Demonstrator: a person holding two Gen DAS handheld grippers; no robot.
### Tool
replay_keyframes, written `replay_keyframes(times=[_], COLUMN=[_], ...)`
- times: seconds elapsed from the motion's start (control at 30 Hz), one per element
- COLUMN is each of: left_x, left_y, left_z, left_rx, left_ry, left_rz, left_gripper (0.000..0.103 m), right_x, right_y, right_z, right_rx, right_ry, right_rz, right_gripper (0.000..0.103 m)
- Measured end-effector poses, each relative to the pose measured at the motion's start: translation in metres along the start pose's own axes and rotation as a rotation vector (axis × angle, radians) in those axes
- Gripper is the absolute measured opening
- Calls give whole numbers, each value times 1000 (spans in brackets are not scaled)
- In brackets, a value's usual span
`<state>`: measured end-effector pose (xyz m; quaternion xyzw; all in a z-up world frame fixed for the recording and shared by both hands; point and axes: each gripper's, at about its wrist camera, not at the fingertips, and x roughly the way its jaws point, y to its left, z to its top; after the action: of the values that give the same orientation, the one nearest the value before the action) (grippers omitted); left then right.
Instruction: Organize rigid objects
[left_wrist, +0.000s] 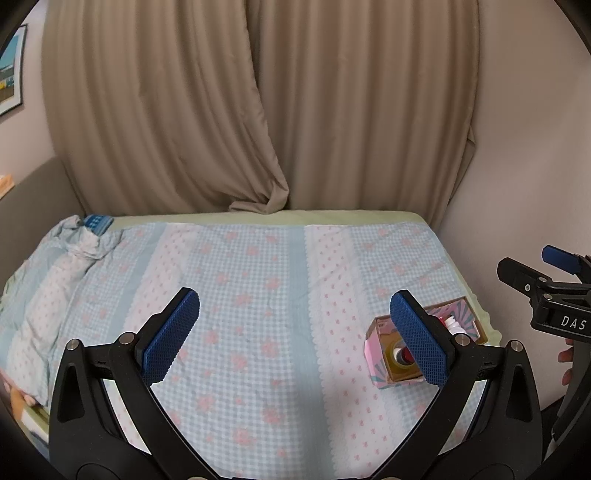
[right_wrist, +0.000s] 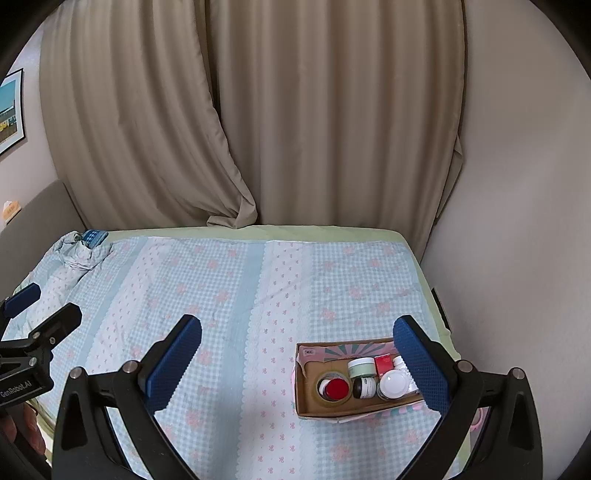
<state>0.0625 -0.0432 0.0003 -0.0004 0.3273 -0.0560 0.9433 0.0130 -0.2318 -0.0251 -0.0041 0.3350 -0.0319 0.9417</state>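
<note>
Cardboard box (right_wrist: 308, 404) on the bed holds a red-lidded jar (right_wrist: 337, 387) inside a tape roll (right_wrist: 320, 376), plus more jars. Left gripper (left_wrist: 295, 332) and right gripper (right_wrist: 297, 360) both gape wide, holding nothing.

A blue-and-pink checked bedspread (right_wrist: 236, 295) covered the bed, beige curtains (right_wrist: 258, 110) hung behind it (bunched at the hem), and a framed picture (right_wrist: 11, 114) hung left.
</note>
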Motion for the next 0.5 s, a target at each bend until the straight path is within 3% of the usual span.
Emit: replay_keyframes(times=[0.5], left_x=[2], left_y=[-2], left_z=[3], left_rx=[8], left_ry=[-9], left_rz=[-4], left_gripper=[103], right_x=[-1], right_y=[1], right_z=[3], right_rx=[6], right_ry=[-6], right_rz=[-11], right_gripper=[103])
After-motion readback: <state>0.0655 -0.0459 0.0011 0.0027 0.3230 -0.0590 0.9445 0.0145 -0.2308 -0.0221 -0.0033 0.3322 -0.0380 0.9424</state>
